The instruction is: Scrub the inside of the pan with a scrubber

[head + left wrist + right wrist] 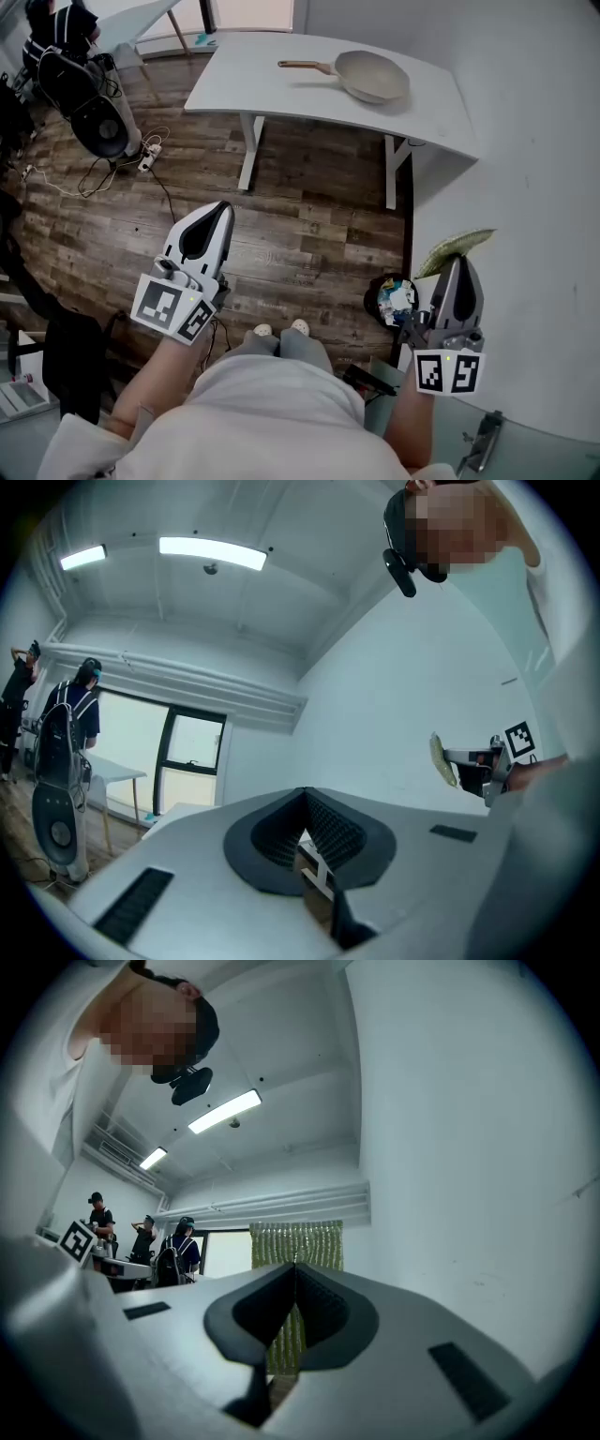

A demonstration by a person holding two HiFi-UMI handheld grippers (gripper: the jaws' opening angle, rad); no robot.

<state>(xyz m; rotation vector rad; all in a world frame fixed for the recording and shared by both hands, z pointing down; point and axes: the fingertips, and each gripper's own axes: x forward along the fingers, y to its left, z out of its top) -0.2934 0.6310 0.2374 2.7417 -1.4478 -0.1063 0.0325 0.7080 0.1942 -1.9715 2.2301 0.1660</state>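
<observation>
Left gripper: the left gripper (223,210) sat at about 8 o'clock in the head view, held level, its tip aimed toward 12 o'clock over the wooden floor (291,220).
Left jaws: they were pressed fully together with nothing between them; in the left gripper view the ribbed pads met at the tip.
Right gripper: the right gripper (457,262) sat at about 4 o'clock in the head view, close to the white wall (534,187), its tip tilted slightly upward.
Right jaws: they were narrow, clamped on the scrubber (456,245).
Scrubber: it was a thin, yellow-green woven sheet, standing out past the jaw tips toward 12 o'clock. In the right gripper view it rose flat and upright above the closed pads.
Pan: the pan (373,76) was pale and round. It lay open side up at about 1 o'clock in the head view, well apart from both grippers.
Pan handle: the wooden handle (305,65) pointed toward 9 o'clock.
Table: the white table (272,89) carried the pan near its far right end and stood across the floor from the person.
Person: the person stood with shoe tips (279,329) showing at 6 o'clock between the two grippers.
Other things: a dark round container (392,298) stood just left of the right gripper. Cables (103,171) trailed on the floor at 10 o'clock.
Background: several people (178,1246) stood at 9 o'clock in the right gripper view.
</observation>
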